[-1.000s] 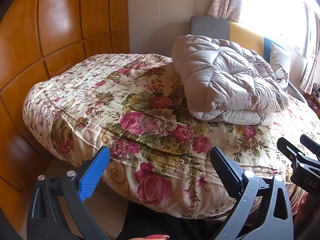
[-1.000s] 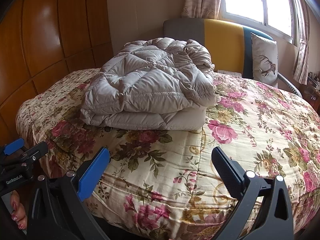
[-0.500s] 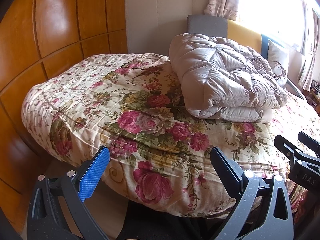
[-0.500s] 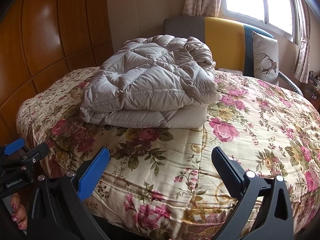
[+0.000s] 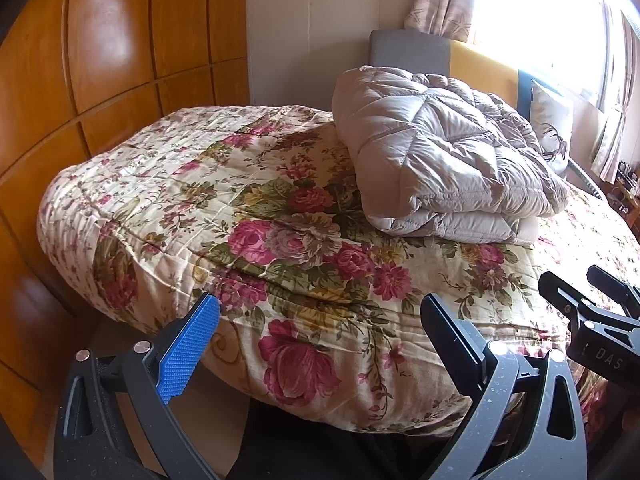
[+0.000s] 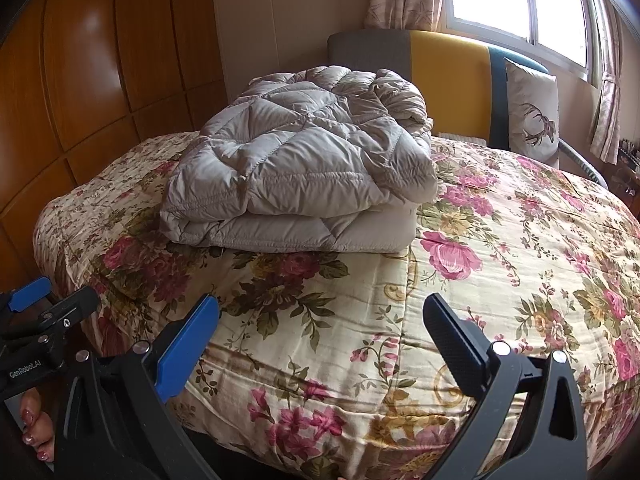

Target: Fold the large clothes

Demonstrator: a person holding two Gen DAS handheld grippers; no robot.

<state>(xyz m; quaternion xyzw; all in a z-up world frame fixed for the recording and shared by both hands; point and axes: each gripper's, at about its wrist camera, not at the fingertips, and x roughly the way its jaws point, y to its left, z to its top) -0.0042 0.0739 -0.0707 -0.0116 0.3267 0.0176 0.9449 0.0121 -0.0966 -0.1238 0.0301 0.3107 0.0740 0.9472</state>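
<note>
A grey quilted down coat lies folded into a thick stack on the floral bedspread. My left gripper is open, held off the near edge of the bed, well short of the coat. My right gripper is open too, over the near edge with nothing between its fingers. The right gripper's fingertips show at the right edge of the left wrist view. The left gripper shows at the left of the right wrist view, with a person's hand under it.
Wooden wardrobe panels stand close along the bed's left side. A grey, yellow and blue headboard and a deer-print pillow are at the far end, under a bright window with curtains.
Both grippers have drifted slightly; the coat appears a little nearer and shifted in both views. Both stay open. The coat has not moved on the bed.
</note>
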